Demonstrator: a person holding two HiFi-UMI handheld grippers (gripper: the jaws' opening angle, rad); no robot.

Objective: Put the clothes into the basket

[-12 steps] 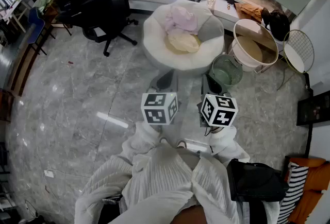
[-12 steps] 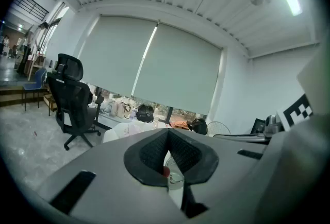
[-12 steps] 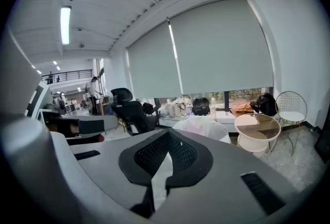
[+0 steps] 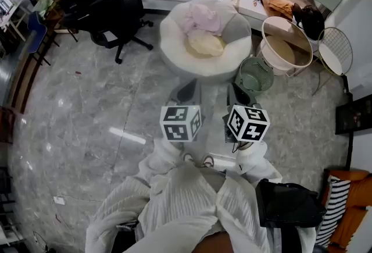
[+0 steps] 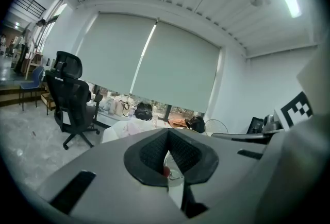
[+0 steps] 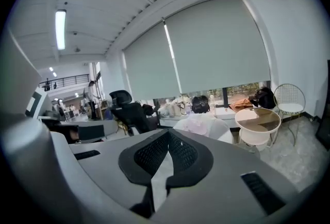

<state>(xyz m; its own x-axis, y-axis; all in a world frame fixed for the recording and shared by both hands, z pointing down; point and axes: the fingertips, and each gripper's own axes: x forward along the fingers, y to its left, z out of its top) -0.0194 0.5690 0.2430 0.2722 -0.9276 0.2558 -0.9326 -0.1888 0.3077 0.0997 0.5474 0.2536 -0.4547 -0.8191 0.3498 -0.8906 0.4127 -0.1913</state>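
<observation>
Lying heaped on the round white seat (image 4: 174, 57) are the clothes (image 4: 202, 31), a pink piece on the far side and a yellow one on the near side. The green basket (image 4: 254, 92) stands on the floor just beside the seat, at its near right. On the near side of the seat, and apart from it, the left gripper (image 5: 167, 131) and the right gripper (image 6: 168, 133) are held side by side in front of the person, both aimed toward the seat. Each has its jaws clenched together, pad against pad, with nothing between them. A black office chair (image 4: 119, 16) stands left of the seat. A round white table (image 4: 286, 42) stands right of it, past the basket.
</observation>
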